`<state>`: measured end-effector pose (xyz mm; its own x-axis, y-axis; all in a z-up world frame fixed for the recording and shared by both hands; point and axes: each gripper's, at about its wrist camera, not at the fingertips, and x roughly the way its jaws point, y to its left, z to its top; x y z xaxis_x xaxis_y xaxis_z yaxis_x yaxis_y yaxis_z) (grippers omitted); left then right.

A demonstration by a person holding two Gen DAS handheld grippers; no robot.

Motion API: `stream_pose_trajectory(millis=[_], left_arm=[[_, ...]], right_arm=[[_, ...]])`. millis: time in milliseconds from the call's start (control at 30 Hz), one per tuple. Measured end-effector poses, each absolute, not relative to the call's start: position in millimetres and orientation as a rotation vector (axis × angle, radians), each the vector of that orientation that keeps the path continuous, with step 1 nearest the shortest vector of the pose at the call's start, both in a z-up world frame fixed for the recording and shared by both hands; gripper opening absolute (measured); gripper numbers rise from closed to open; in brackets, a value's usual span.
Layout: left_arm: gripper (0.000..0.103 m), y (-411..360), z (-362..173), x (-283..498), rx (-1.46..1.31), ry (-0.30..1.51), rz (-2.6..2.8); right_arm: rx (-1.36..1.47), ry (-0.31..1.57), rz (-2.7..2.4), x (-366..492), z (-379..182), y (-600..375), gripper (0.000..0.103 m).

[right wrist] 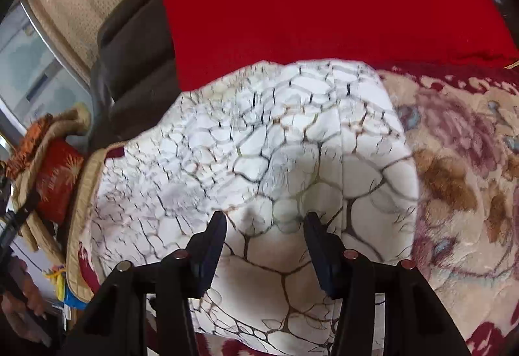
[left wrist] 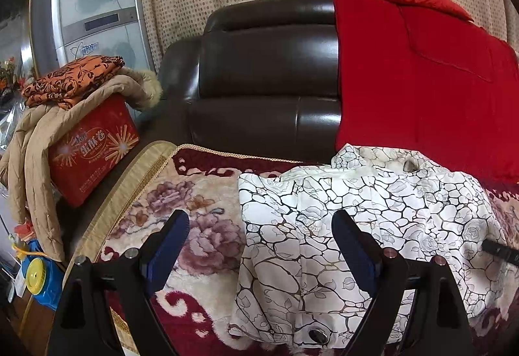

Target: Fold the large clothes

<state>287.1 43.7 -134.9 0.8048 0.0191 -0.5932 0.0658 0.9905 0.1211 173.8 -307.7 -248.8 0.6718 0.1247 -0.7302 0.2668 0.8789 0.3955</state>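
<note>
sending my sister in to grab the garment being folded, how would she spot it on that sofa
Find the dark leather sofa whose seat is covered by a plush floral blanket. On that blanket, in front of the plain red quilt, lies the garment. It alone is white, crossed by thin dark lines like cracked stone, with faint outlined roses.

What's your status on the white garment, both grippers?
Left gripper open, empty, over the garment's edge. Right gripper open, over the cloth. White crackle-print garment partly folded on floral blanket. Red quilt behind, clear.
</note>
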Motion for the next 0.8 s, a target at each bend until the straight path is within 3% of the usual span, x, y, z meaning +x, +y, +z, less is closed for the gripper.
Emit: stream_pose_trajectory(millis=[233,567,800], left_arm=[[0.09,46.9,-138.0,289.3,0.148,0.643,0.011],[0.09,58.6,-149.0,292.5,0.165,0.674,0.07],[0.09,63.9,-163.6,297.1,0.157,0.741,0.062]], right_arm=[[0.516,0.808,-0.14,180.0,-241.5,-321.9,0.054],[0.549,0.869,-0.167,206.0,-279.9,-339.7,0.054],[0.575,0.84,-0.139,192.1,-260.0,-337.3,0.054]])
